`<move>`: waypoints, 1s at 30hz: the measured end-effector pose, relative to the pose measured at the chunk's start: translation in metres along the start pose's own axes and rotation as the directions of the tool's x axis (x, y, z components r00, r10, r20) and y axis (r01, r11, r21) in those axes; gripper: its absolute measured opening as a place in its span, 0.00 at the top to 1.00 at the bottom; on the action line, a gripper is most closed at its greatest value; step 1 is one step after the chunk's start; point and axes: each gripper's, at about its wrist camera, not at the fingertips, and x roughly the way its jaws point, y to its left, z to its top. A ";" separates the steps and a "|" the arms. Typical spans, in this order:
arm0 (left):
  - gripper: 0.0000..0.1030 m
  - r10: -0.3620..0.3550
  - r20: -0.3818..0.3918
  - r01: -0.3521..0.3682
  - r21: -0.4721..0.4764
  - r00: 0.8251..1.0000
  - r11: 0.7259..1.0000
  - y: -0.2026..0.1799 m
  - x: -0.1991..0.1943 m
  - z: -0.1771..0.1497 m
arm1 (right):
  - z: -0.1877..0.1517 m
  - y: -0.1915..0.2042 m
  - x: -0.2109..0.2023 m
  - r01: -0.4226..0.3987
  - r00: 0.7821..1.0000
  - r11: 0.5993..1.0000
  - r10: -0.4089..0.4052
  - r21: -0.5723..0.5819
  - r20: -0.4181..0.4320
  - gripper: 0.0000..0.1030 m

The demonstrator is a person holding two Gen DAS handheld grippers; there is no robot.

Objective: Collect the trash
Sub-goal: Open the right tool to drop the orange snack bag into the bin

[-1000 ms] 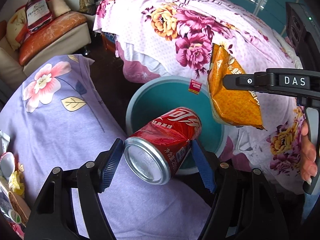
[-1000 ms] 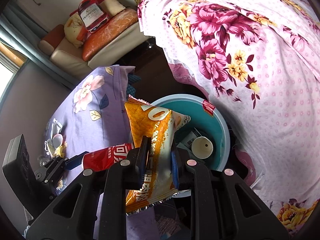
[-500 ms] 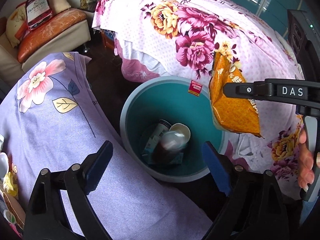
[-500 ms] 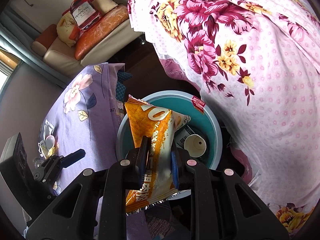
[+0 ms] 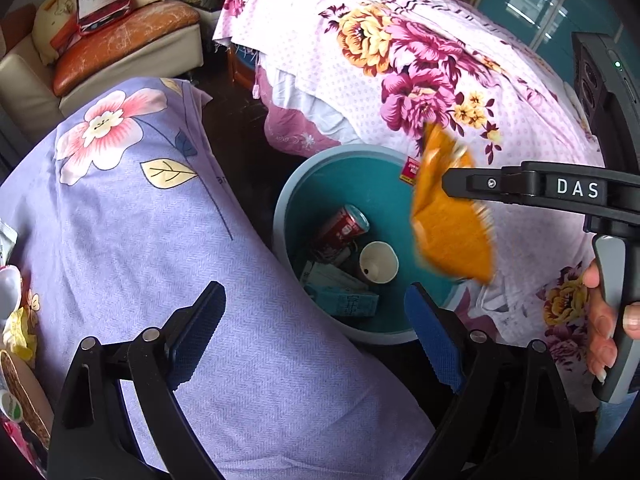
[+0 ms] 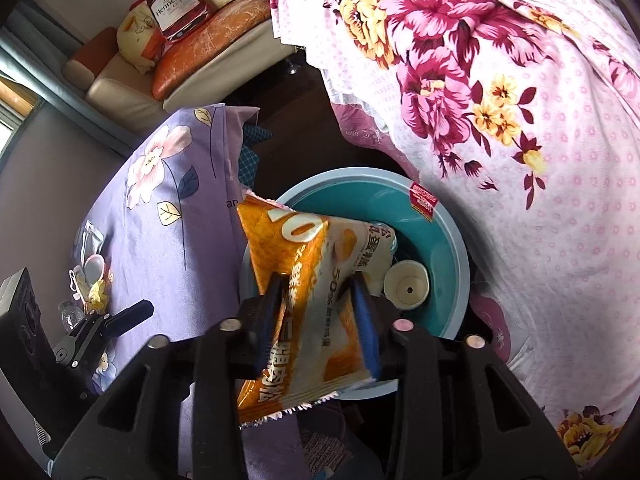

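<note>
— Where did your left gripper stand, and what lay ahead of its fingers?

— Your left jaws were spread wide with nothing between them. Just beyond the fingertips sat the teal bin, and down inside it lay the red can on its side, next to a white paper cup and a pale carton. The near fingertip hung over the purple flowered cloth.

— And your right gripper?

— Its jaws had just been opening. The orange snack bag stood between the two fingers (motion-blurred in the left view), loosened rather than pinched, though I couldn't tell whether the pads touched it. The bag hung over the near side of the bin, with the cup just past the right-hand fingertip. Your hand was on the right gripper's handle
</note>
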 end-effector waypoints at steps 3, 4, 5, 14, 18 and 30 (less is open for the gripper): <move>0.11 -0.006 0.004 0.006 -0.007 1.000 1.000 0.004 -0.003 -0.002 | -0.001 0.005 -0.003 0.013 1.000 1.000 -0.013 -0.010 0.009 0.44; 0.11 -0.007 0.005 0.007 -0.009 1.000 1.000 0.005 -0.004 -0.003 | -0.001 0.006 -0.003 0.014 1.000 1.000 -0.014 -0.009 0.008 0.43; 0.11 -0.008 0.007 0.008 -0.011 1.000 1.000 0.007 -0.005 -0.003 | -0.001 0.006 -0.003 0.017 1.000 1.000 -0.017 -0.007 0.005 0.39; 0.11 -0.016 0.022 0.017 -0.051 1.000 0.999 0.020 -0.014 -0.010 | -0.004 0.018 -0.004 0.051 0.998 0.999 -0.051 -0.009 -0.027 0.24; 0.11 -0.020 0.032 0.022 -0.067 0.999 0.997 0.028 -0.021 -0.015 | -0.009 0.027 -0.007 0.063 0.998 0.998 -0.063 -0.027 -0.029 0.24; 0.11 -0.011 0.076 0.019 -0.101 0.997 0.995 0.046 -0.053 -0.034 | -0.022 0.065 -0.020 0.067 0.997 0.994 -0.069 -0.086 -0.029 0.23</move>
